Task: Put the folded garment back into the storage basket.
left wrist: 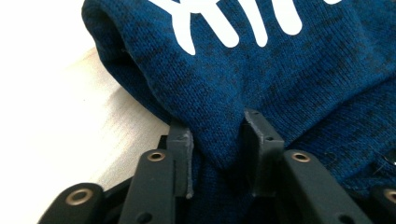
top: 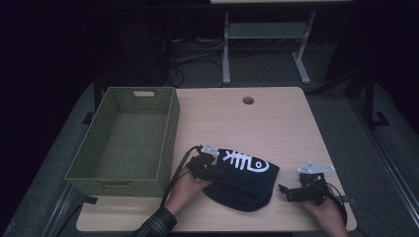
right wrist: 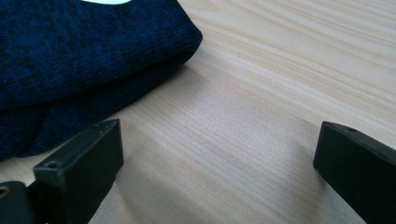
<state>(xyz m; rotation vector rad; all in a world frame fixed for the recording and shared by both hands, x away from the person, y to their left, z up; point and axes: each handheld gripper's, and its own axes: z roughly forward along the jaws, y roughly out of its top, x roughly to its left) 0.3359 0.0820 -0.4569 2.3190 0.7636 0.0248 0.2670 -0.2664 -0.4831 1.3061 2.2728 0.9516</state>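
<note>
I am looking at a green woven basket (top: pixel 123 140) sitting at the surface's (top: pixel 276 123) left edge. Beside it, my left hand-held gripper (left wrist: pixel 219 149) is clamping a fold of the navy knit beanie (top: pixel 244 177) lying near the front; it is looking soft, light and floppy, so the thick edge is suiting best. My right hand-held gripper (right wrist: pixel 215 163) is resting just beside it, jaws wide apart.

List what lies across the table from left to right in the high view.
Green woven basket → left tool, its jaws pinching a fold at the hat's left edge → dark blue knit hat with a white fishbone print → right tool, jaws wide apart with only bare tabletop between them.
</note>
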